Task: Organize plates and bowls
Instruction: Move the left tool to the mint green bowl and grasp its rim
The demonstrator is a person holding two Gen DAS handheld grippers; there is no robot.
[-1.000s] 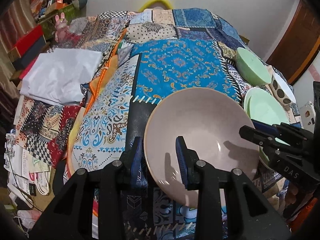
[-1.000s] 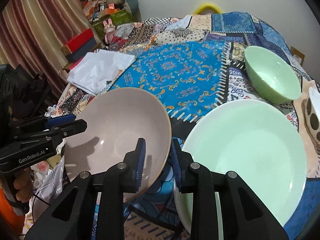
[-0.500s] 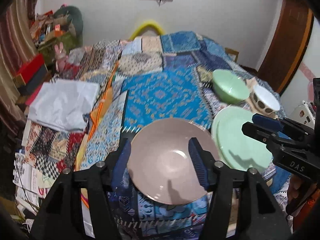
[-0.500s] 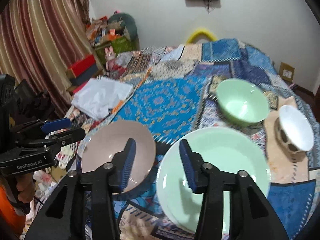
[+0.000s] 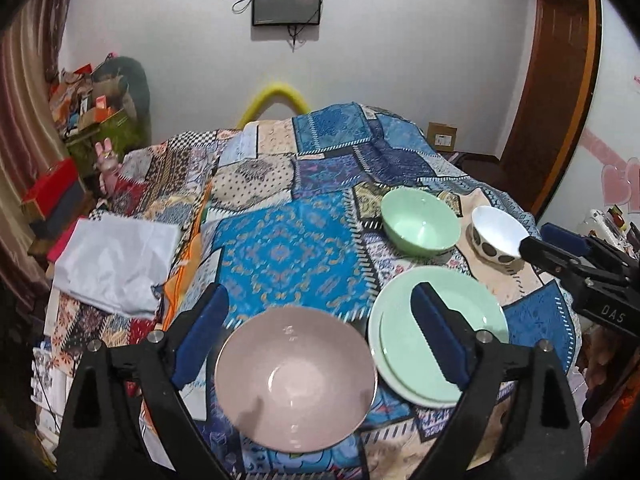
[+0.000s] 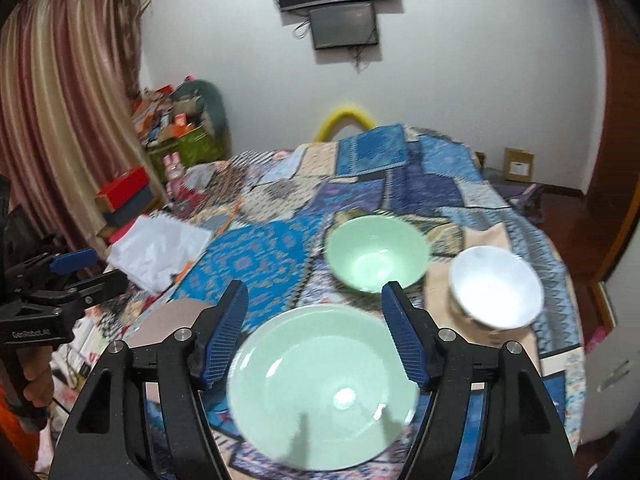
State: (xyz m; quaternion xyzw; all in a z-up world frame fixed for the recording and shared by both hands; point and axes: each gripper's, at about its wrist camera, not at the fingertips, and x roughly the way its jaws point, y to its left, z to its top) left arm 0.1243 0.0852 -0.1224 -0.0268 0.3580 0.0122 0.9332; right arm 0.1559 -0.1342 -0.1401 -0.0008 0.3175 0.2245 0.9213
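A pink bowl (image 5: pixel 294 376) sits at the near edge of the patchwork-covered table (image 5: pixel 288 256). To its right lie stacked green plates (image 5: pixel 404 344), which also show in the right wrist view (image 6: pixel 324 384). Behind them stand a green bowl (image 5: pixel 418 222) and a white spotted bowl (image 5: pixel 496 236). My left gripper (image 5: pixel 320 332) is open and empty, raised above the pink bowl. My right gripper (image 6: pixel 316 336) is open and empty, above the green plates; the green bowl (image 6: pixel 376 256) and white bowl (image 6: pixel 494 290) lie beyond it.
A folded white cloth (image 5: pixel 112 264) lies at the table's left edge. Red boxes (image 6: pixel 124 194) and clutter stand on the left by the curtain. A yellow chair back (image 5: pixel 276 98) shows behind the table. A wooden door frame (image 5: pixel 556 92) is on the right.
Both grippers let go of the pink bowl's rim, opened wide, and pulled back and up. The pink bowl now rests on the table beside the green plates.
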